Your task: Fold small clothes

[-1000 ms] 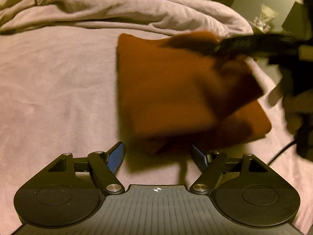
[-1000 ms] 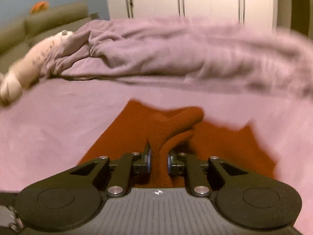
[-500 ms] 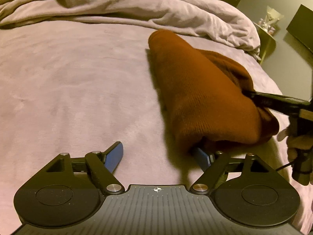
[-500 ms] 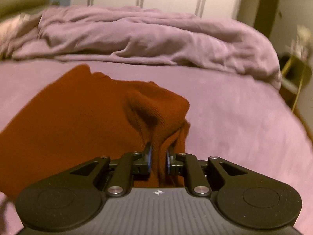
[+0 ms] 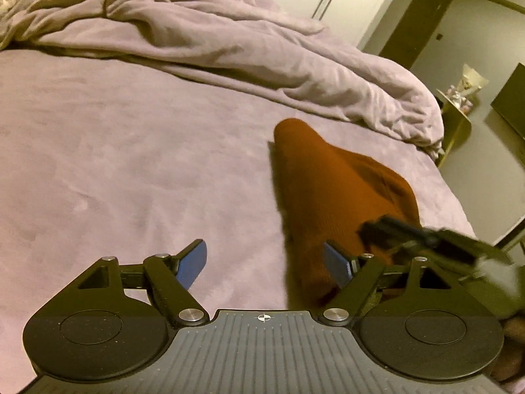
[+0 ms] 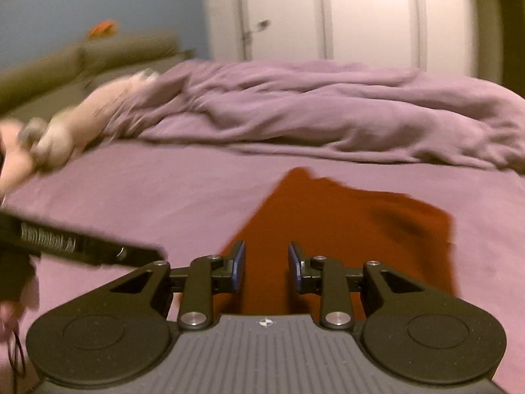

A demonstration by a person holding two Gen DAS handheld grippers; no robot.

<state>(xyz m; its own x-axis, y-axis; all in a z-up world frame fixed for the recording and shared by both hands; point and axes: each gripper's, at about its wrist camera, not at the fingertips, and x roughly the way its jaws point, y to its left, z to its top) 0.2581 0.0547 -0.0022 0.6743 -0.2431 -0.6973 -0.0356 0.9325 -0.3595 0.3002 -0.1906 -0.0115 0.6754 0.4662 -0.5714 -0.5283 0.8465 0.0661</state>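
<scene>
A rust-brown knit garment (image 5: 331, 193) lies folded on the purple bed sheet (image 5: 131, 164); it also shows in the right wrist view (image 6: 344, 229). My left gripper (image 5: 265, 262) is open and empty, its right finger against the garment's near left edge. My right gripper (image 6: 266, 267) is open over the garment's near edge, nothing between its blue pads (image 6: 239, 264). In the left wrist view the right gripper's fingers (image 5: 403, 229) appear blurred over the garment's right side.
A crumpled purple duvet (image 5: 246, 49) is heaped across the back of the bed. A pale plush toy (image 6: 82, 121) lies at the far left. The bed's right edge drops to a side table (image 5: 459, 111). The left gripper's finger (image 6: 82, 246) crosses the right wrist view.
My right gripper has let go of the garment and opened; it was shut on a fold of it. The garment has settled lower and flatter. The left gripper stays open.
</scene>
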